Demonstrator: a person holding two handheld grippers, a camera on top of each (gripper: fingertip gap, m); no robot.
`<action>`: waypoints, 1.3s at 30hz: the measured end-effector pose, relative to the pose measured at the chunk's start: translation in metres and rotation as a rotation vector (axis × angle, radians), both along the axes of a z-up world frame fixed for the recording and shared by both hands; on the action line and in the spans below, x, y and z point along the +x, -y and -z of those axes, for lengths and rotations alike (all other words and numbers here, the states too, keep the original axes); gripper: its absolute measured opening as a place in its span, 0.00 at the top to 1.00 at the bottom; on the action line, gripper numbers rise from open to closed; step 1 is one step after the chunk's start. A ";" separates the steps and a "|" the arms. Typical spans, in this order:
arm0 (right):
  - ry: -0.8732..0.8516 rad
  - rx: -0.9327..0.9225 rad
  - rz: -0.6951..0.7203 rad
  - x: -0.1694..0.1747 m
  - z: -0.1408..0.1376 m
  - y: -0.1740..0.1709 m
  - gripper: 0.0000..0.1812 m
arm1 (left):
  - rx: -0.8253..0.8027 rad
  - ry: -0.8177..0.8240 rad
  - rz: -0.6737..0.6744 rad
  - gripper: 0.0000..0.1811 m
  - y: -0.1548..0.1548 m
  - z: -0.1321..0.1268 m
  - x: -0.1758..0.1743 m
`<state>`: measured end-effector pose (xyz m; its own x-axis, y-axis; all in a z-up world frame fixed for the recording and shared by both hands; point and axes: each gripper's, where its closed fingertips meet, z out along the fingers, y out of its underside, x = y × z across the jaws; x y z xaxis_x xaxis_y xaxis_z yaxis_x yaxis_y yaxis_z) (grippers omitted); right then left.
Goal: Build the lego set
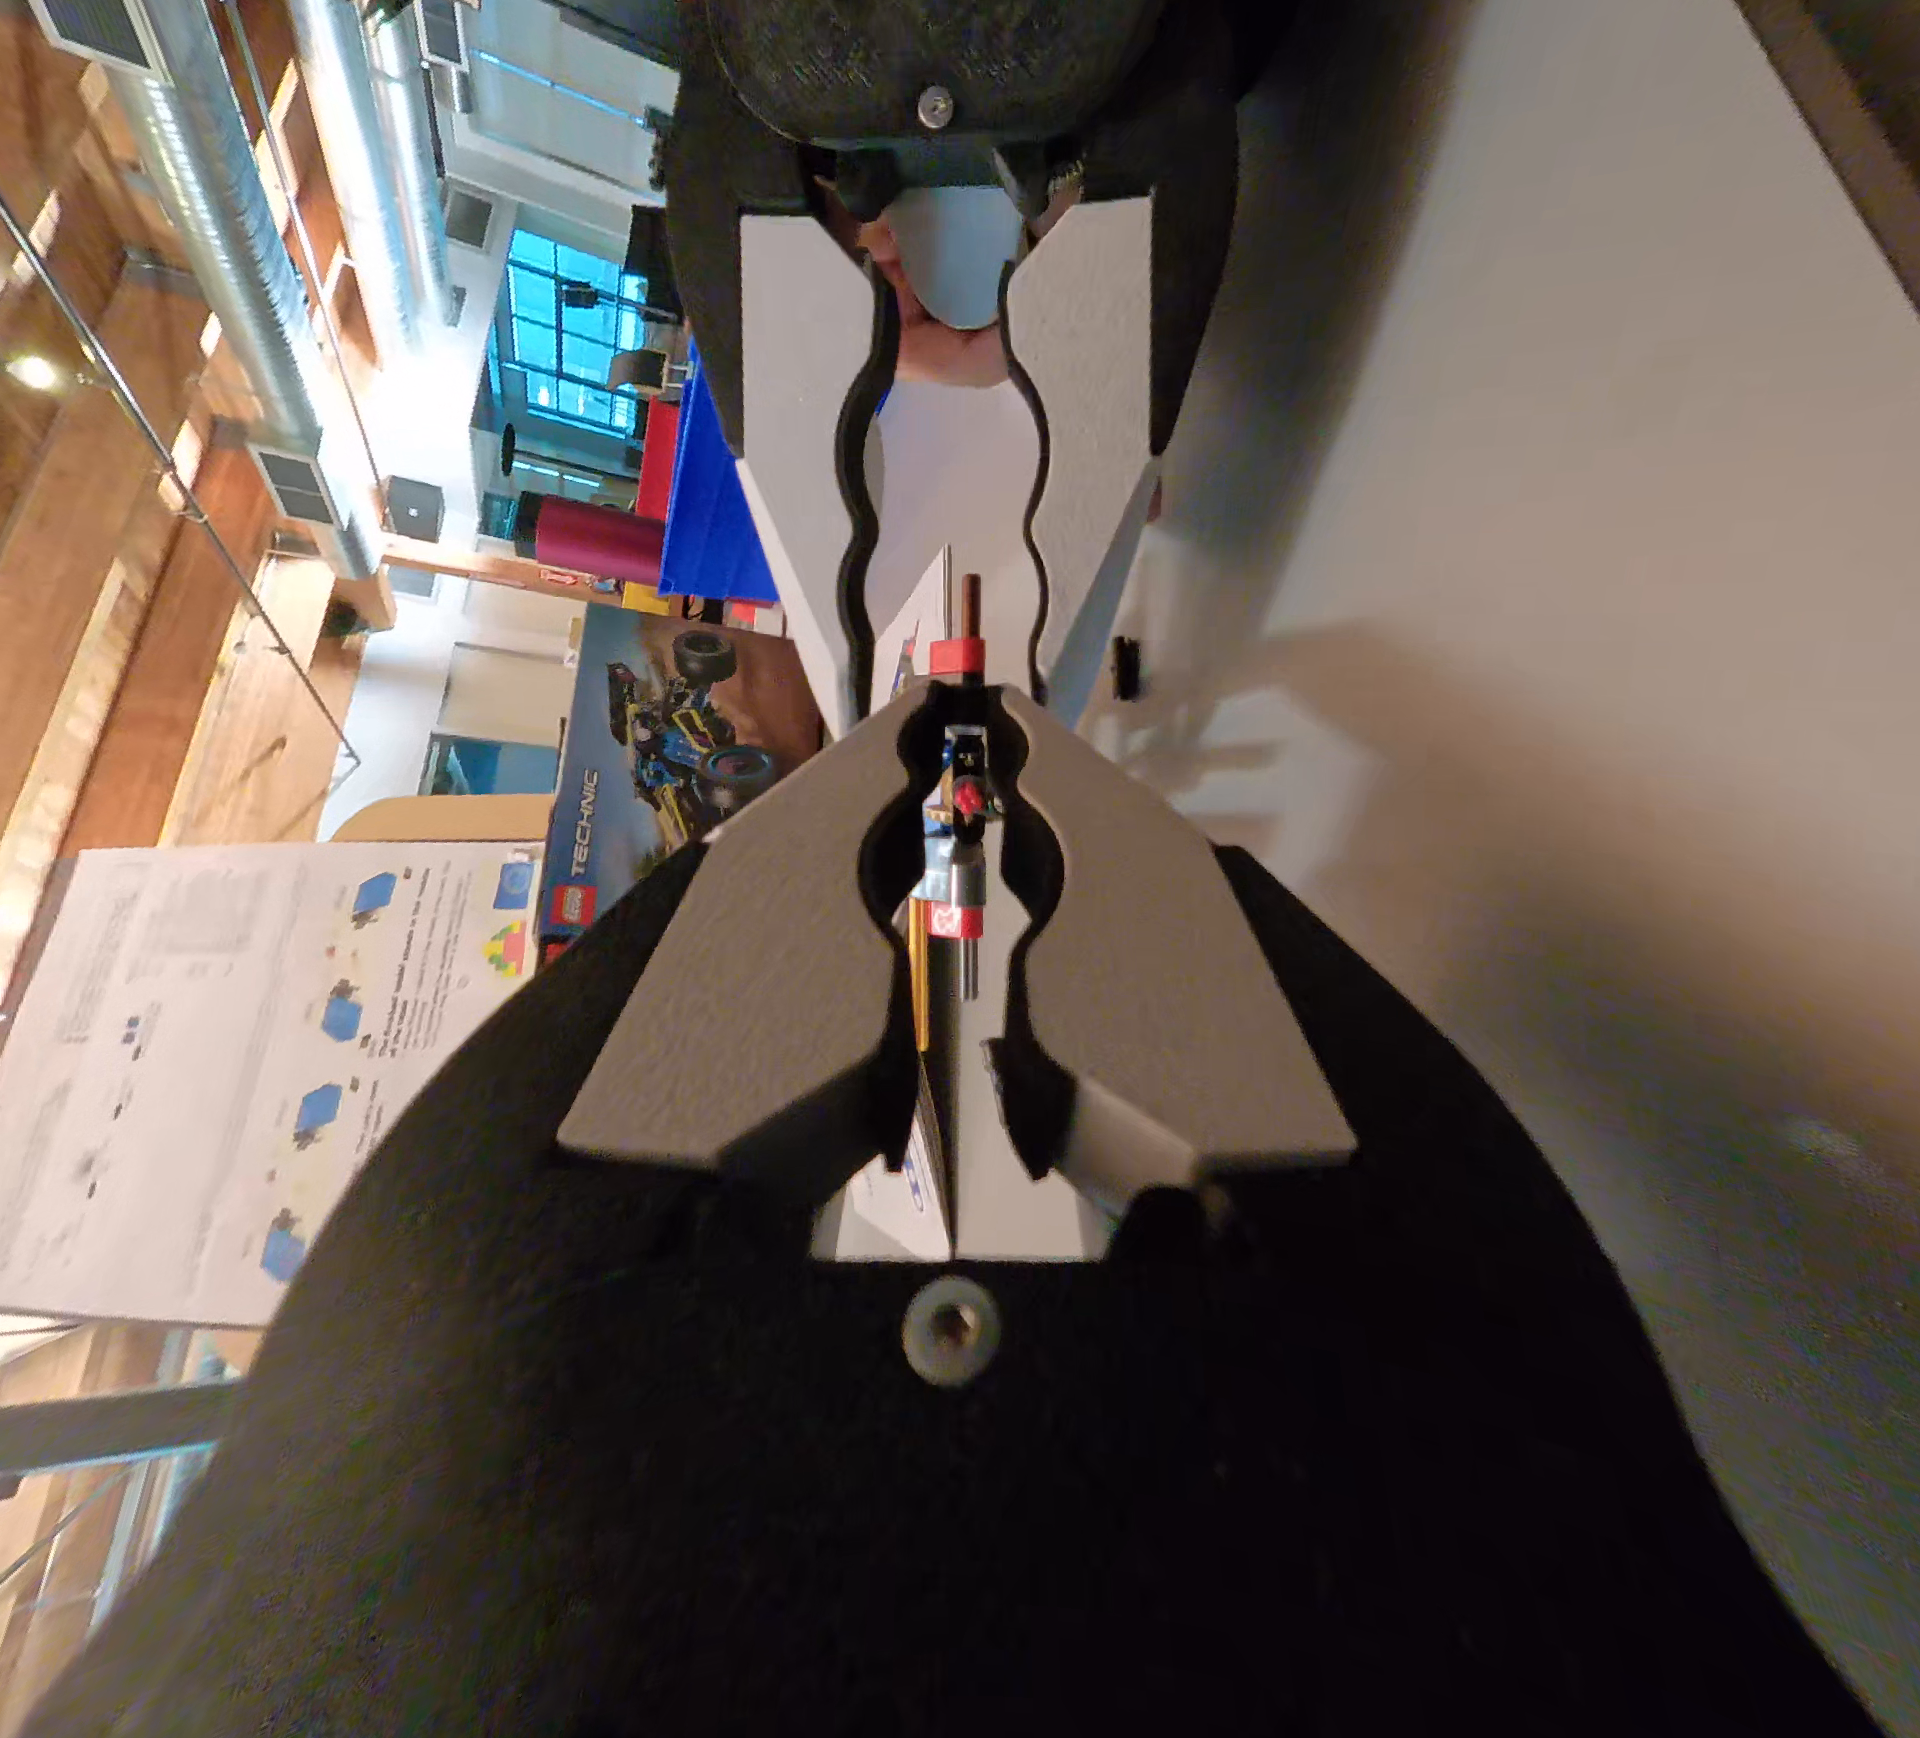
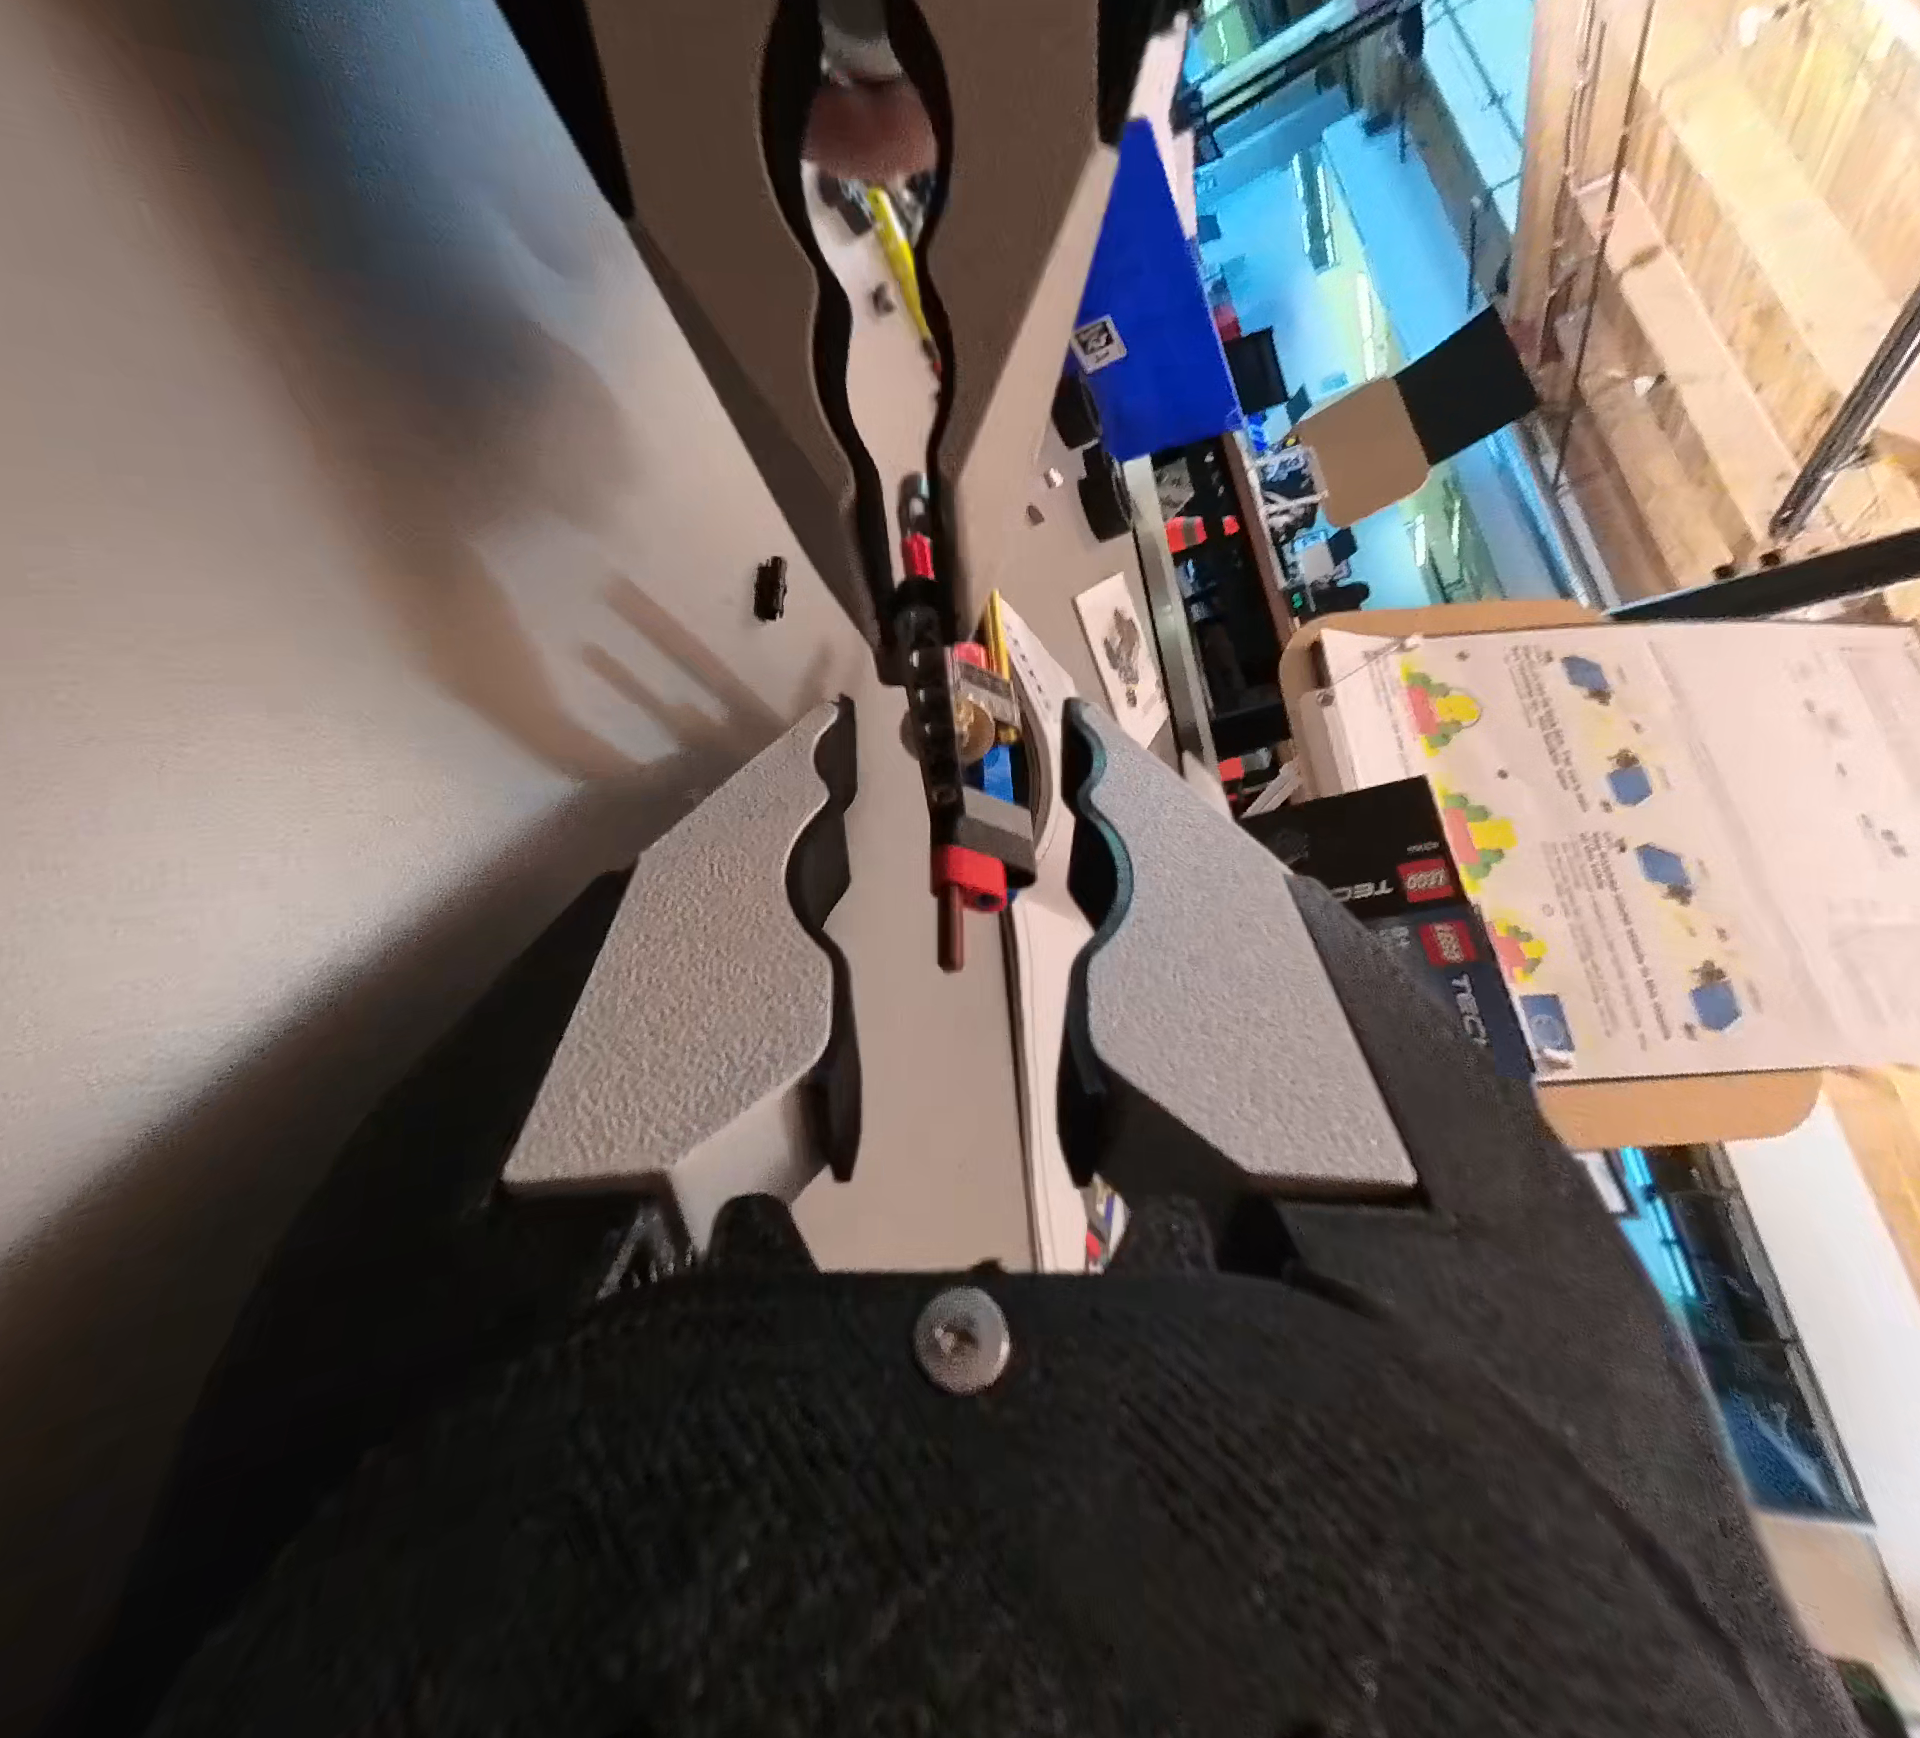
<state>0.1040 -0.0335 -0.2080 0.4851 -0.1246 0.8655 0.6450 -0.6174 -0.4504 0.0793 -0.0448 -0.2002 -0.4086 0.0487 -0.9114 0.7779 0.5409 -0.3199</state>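
your left gripper [image 1: 964,701] has grey fingers [image 1: 769,950] with black wavy inner edges on a black body. the lego piece [image 1: 961,815] it holds mixes black, red, grey, blue and yellow, with a brown axle [image 1: 970,602]. the table [image 1: 1507,462] is white, the bin [image 1: 712,504] blue, the bottle [image 1: 597,535] maroon.
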 end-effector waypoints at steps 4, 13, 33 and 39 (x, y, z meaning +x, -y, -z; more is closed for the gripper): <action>0.019 -0.029 0.038 0.004 0.003 0.002 0.92 | -0.010 -0.021 0.028 0.98 0.002 -0.006 0.000; 0.053 -0.019 0.082 0.010 -0.004 0.008 0.96 | -0.051 -0.040 0.016 0.97 0.003 -0.013 0.004; 0.059 -0.106 0.109 0.013 0.008 0.007 0.96 | 0.037 -0.009 -0.188 0.97 0.002 0.004 0.017; 0.048 -0.098 0.092 0.012 0.008 0.006 0.96 | 0.040 0.001 -0.104 0.97 0.005 0.005 0.015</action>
